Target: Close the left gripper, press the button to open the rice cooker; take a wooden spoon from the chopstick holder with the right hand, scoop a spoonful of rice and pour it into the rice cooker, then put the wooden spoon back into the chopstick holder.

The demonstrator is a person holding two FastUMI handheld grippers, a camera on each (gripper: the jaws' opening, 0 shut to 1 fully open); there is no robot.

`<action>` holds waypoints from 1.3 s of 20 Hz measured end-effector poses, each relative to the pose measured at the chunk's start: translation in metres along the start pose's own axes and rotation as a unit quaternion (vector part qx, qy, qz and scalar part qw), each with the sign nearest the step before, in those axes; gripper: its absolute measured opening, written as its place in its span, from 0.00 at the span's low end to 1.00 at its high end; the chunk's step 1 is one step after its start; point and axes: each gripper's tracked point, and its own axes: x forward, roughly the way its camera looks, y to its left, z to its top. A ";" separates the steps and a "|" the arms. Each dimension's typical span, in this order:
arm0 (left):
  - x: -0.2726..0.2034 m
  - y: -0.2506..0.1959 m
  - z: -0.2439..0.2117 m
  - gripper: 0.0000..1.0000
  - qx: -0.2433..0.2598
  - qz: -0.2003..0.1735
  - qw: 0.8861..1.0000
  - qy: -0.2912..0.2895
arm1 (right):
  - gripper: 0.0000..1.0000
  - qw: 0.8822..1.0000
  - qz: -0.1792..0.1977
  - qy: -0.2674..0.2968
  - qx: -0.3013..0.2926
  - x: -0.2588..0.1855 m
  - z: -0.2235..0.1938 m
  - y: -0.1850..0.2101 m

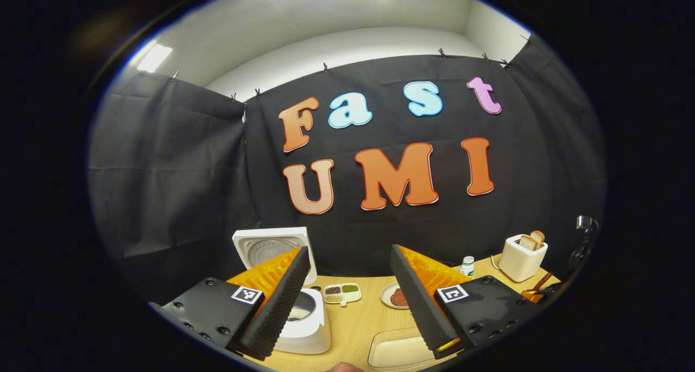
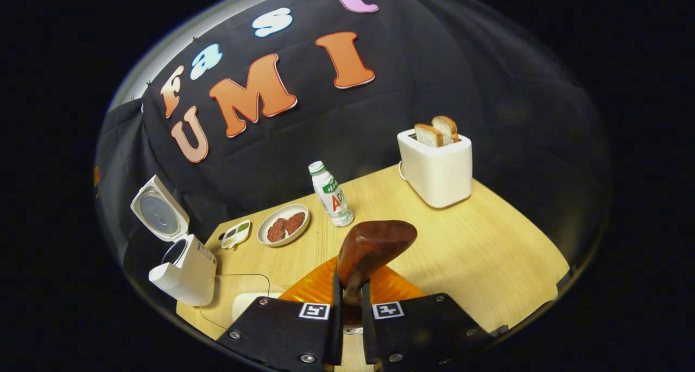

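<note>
The pale wooden bench (image 2: pixel 488 241) carries everything, and the relation that matters is between the white rice cooker (image 2: pixel 184 269), its round lid already standing open, and the dark reddish-brown wooden spoon (image 2: pixel 374 244). In the right gripper view the cooker sits well off to the left of the spoon, near the bench's left edge, so the coming move, as I judge it, is a leftward carry or a dip for rice first. The spoon's long axis runs forward along the right gripper (image 2: pixel 347 301), bowl outward and upward; whether rice lies in the bowl cannot be told from this side. That gripper is clamped narrowly on the handle, both fingers pressing it. The left gripper (image 1: pixel 347 301) stands wide apart, holding nothing, with the open cooker (image 1: pixel 304 320) just beyond its left finger, so it is the nearer one to the pot. The left gripper view shows a pale shallow tray (image 1: pixel 402 350) close below. The right gripper view gives the white two-slot toaster with bread (image 2: pixel 437 168), the small white bottle with green cap (image 2: pixel 331 195) and the round plate of brown patties (image 2: pixel 282 225) plainly.
</note>
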 end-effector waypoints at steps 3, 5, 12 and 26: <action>0.006 0.006 -0.003 1.00 0.004 -0.024 1.000 -0.014 | 0.14 1.000 -0.006 -0.029 -0.001 -0.020 0.021 0.023; 0.011 0.018 -0.010 1.00 -0.006 -0.032 0.999 -0.009 | 0.14 0.999 0.000 -0.040 -0.010 -0.030 0.028 0.044; 0.023 0.075 -0.057 1.00 -0.035 -0.022 0.998 0.043 | 0.14 0.997 0.032 -0.046 -0.047 -0.035 0.025 0.130; 0.040 0.164 -0.117 0.99 -0.054 0.027 0.993 0.105 | 0.15 0.983 0.000 0.014 -0.186 0.031 -0.044 0.177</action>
